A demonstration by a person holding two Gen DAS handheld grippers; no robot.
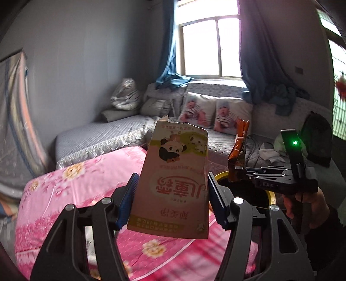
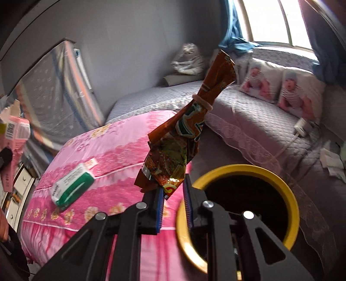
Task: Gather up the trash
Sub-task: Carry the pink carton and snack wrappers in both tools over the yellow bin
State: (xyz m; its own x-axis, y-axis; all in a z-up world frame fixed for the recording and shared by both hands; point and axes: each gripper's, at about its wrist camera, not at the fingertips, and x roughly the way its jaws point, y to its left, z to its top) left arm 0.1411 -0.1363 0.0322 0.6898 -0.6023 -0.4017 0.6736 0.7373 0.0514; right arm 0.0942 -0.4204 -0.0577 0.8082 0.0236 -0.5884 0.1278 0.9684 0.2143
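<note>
In the left wrist view, the left gripper (image 1: 172, 198) is closed on a pink carton (image 1: 173, 179) printed with a cartoon panda, its blue ribbed pads pressing both side walls; the carton stands upright between them with its torn top edge pointing toward 12 o'clock. Beneath it lies a pink floral quilt (image 1: 75, 188), spreading toward 8 o'clock. At 3 o'clock from the carton, the right gripper (image 1: 239, 173) comes in from the side, held by a hand (image 1: 307, 205), and pinches the bottom of an orange snack wrapper (image 1: 239, 151). Just under it shows part of the yellow rim of a dark bin (image 1: 222, 174). In the right wrist view, the right gripper (image 2: 172, 194) is nearly closed, its fingers clamped on the lower corner of the crumpled orange snack wrapper (image 2: 186, 129), which rises toward 1 o'clock and is cinched by a pale band near its upper third. The bin (image 2: 289, 188) sits at 4 o'clock from the wrapper, its mouth dark inside. At 9 o'clock, on the pink floral quilt (image 2: 121, 138), rests a green and white tissue pack (image 2: 72, 187). At the far left edge the pink carton (image 2: 15, 147) appears. Farther off, a grey quilted mattress (image 2: 248, 121) carries two baby-print pillows (image 2: 281, 86) at 2 o'clock, below a bright window (image 2: 270, 19).
</note>
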